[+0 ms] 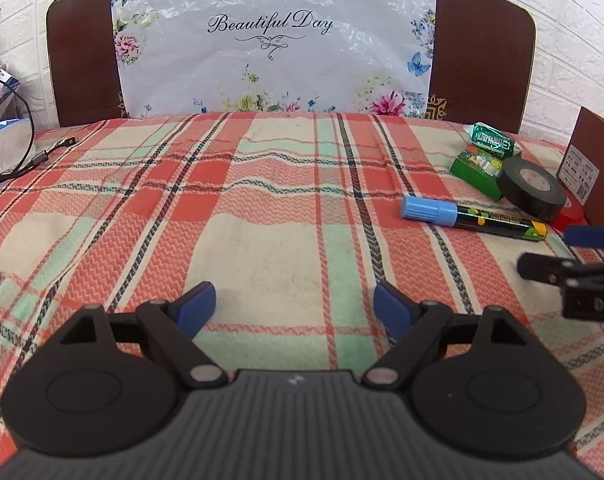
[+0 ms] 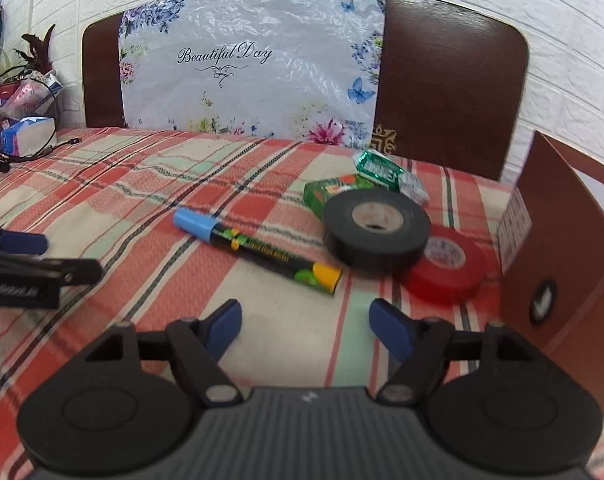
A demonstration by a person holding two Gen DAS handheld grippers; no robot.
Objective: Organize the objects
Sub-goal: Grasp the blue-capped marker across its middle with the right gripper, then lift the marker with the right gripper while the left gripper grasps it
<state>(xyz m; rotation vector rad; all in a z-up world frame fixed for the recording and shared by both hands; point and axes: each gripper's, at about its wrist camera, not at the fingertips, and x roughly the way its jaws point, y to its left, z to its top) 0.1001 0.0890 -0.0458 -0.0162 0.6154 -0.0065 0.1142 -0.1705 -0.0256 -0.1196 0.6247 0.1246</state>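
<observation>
1. The left gripper (image 1: 294, 307) hangs over bare plaid cloth (image 1: 261, 208), its jaws spread wide with nothing between them.
2. The right gripper (image 2: 304, 322) has its jaws spread too, empty, over the cloth just short of the marker (image 2: 257, 250).
3. The marker, blue-capped with a black printed barrel, lies flat on the cloth, cap pointing away to the left in the right wrist view.
4. Just beside its far end sits a black tape roll (image 2: 376, 230), lying flat and overlapping a red tape roll (image 2: 448, 270) to its right.
5. Behind the black roll lie a green box (image 2: 326, 194) and a green foil packet (image 2: 378, 170), touching each other.
6. A brown cardboard box (image 2: 562, 264) stands at the right edge, beside the red roll.
7. A floral plastic sheet (image 1: 273, 40) reading "Beautiful Day" covers the dark headboard (image 1: 81, 60) behind.
</observation>
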